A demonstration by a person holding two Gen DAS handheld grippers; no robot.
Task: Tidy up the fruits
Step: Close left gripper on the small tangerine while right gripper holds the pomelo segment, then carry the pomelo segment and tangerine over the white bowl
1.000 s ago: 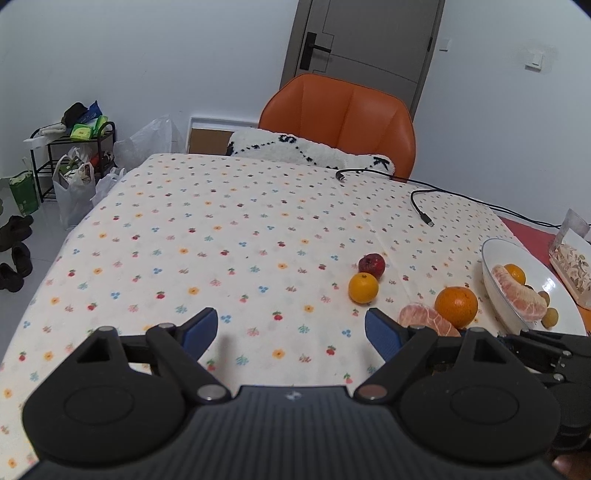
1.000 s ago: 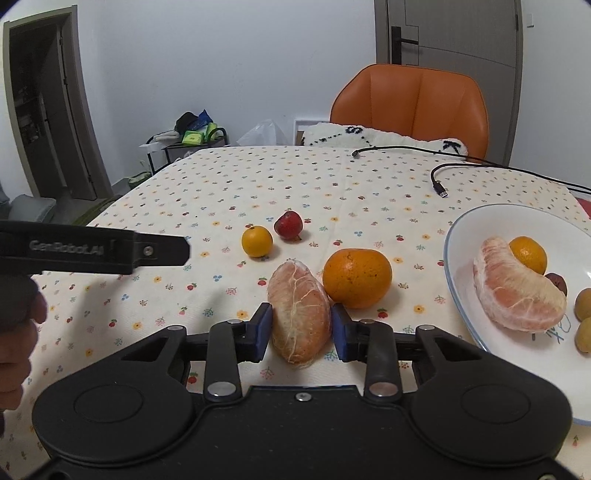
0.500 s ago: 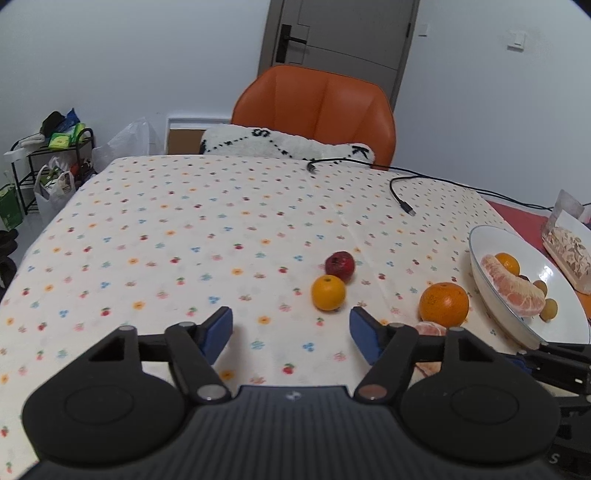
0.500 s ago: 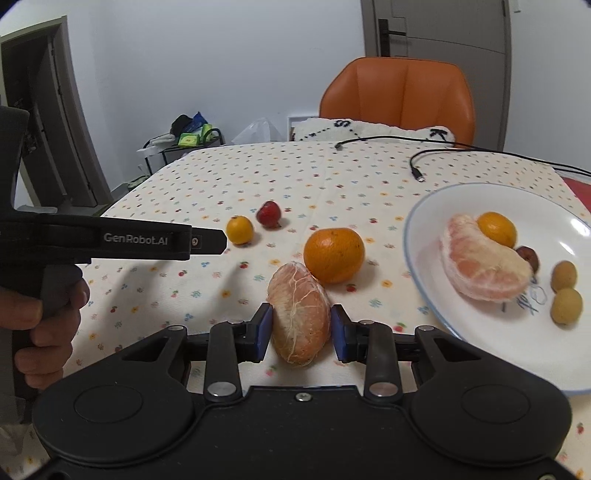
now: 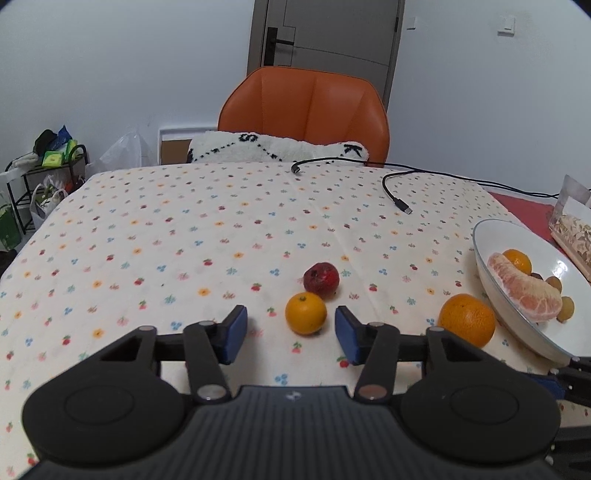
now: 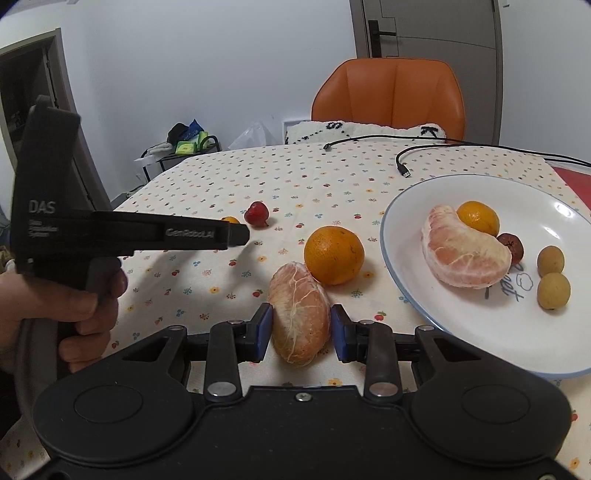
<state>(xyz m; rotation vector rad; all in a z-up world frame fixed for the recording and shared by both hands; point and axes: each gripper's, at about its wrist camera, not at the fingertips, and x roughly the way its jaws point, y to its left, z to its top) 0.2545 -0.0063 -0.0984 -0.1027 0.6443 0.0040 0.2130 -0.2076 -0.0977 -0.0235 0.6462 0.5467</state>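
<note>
- Nearest of all, in the right wrist view, the right tool has its blue pads closed against both flanks of a peeled pomelo segment; the segment's long axis runs away from the camera, along the fingers, and I cannot tell whether it is lifted or resting on the cloth.
- Just beyond it, close to its far end, sits a large orange, and the white plate lies ahead and to the right, its near rim close to the right tool.
- That relation decides the next move, as I judge it: the held segment needs to travel right and forward over the rim, and the right hand is plainly the nearer one to the plate.
- On the plate already lie another pomelo segment, a small orange, a dark red fruit and two pale round fruits.
- Meanwhile the left tool is spread wide with nothing between its pads, and a small mandarin sits just ahead of the gap, centred, with a red fruit just behind it.
- A hand grips the left tool's handle at the left edge of the right wrist view.
- Underneath, the worktop wears a soft flower-print cloth, likely to give slightly under fruit; a black cable trails across its far side.
- Farther back stand an orange chair, a grey door and a cluttered rack.
</note>
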